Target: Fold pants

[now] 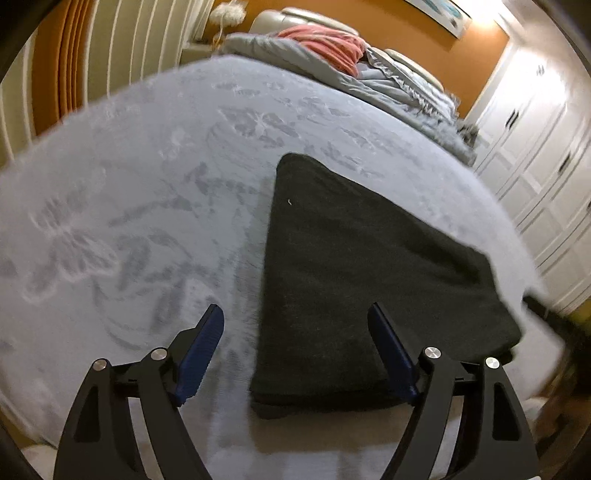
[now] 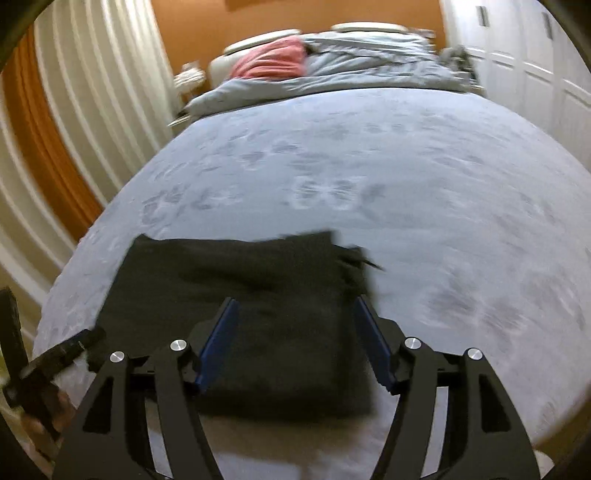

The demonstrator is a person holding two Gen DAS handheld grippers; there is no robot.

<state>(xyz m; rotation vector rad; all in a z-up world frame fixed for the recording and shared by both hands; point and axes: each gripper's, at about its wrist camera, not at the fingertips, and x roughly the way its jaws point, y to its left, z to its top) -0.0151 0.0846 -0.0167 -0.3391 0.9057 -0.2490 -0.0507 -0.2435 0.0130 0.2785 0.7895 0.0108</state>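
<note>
Pants (image 1: 369, 266): black, folded into a flat rectangular stack, lying on the near part of the bed; top surface smooth, layered edges visible at the near side.
Pants, right wrist view (image 2: 251, 288): same stack, far right corner ragged, a loose bit of fabric sticking out there; image blurred.
Bed (image 1: 147, 177): covered with a pale blue-grey spread carrying a faint leaf pattern; carries the pants near its near edge.
Left tongs (image 1: 295, 347): released, blue pads spread wide; nothing between them is gripped. The right pad hangs over the near left part of the pants, the left pad over bare spread just left of the stack.
Right tongs (image 2: 293, 341): released, pads apart, both over the near half of the pants; no fabric pinched. Whether the pads touch the cloth, cannot tell.
Far end of bed: rumpled grey duvet (image 1: 391, 70) with a pink cloth (image 1: 328, 44) on top, well apart from the pants.
Room, right: white wardrobe doors (image 1: 535, 147).
Room, left: pale curtain (image 2: 92, 92) against an orange wall (image 2: 295, 18).
</note>
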